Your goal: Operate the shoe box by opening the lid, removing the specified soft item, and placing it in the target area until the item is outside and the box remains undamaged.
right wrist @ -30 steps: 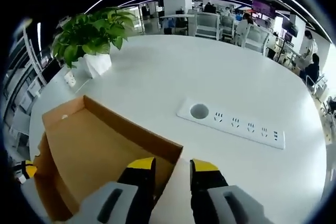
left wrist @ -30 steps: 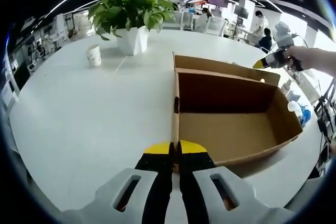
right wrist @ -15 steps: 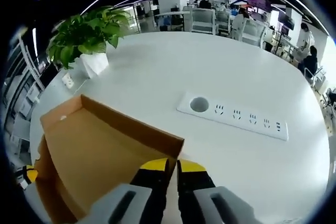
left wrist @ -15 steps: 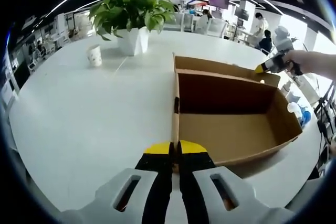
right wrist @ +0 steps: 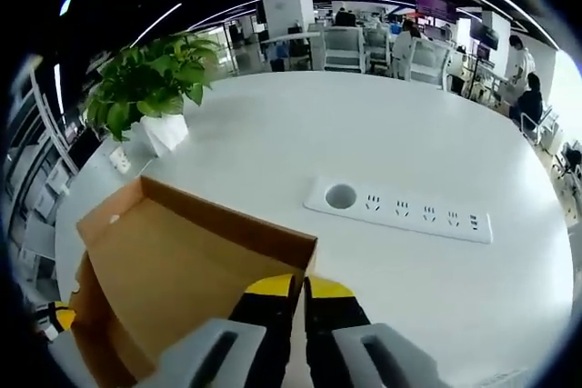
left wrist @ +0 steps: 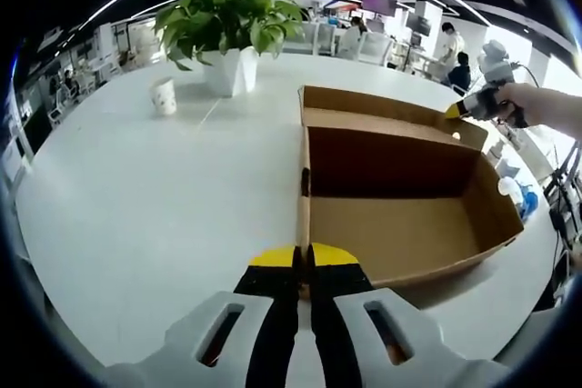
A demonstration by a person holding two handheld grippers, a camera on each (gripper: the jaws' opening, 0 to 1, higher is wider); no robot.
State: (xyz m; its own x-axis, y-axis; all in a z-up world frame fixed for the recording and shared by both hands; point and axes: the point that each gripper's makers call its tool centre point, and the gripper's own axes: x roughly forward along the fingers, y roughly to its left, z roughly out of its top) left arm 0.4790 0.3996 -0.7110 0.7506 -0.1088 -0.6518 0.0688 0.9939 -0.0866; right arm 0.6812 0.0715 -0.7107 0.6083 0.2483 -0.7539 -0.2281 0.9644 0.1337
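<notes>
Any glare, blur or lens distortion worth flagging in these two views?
Left gripper view: sharp; strong fisheye bends the white table; bright window glare at right washes out the right gripper; box interior shaded. Right gripper view: sharp, ceiling light strips curve, power strip evenly lit.

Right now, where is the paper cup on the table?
In the left gripper view the paper cup stands on the white table, upper left, just left of the potted plant and well apart from the cardboard box.
</notes>
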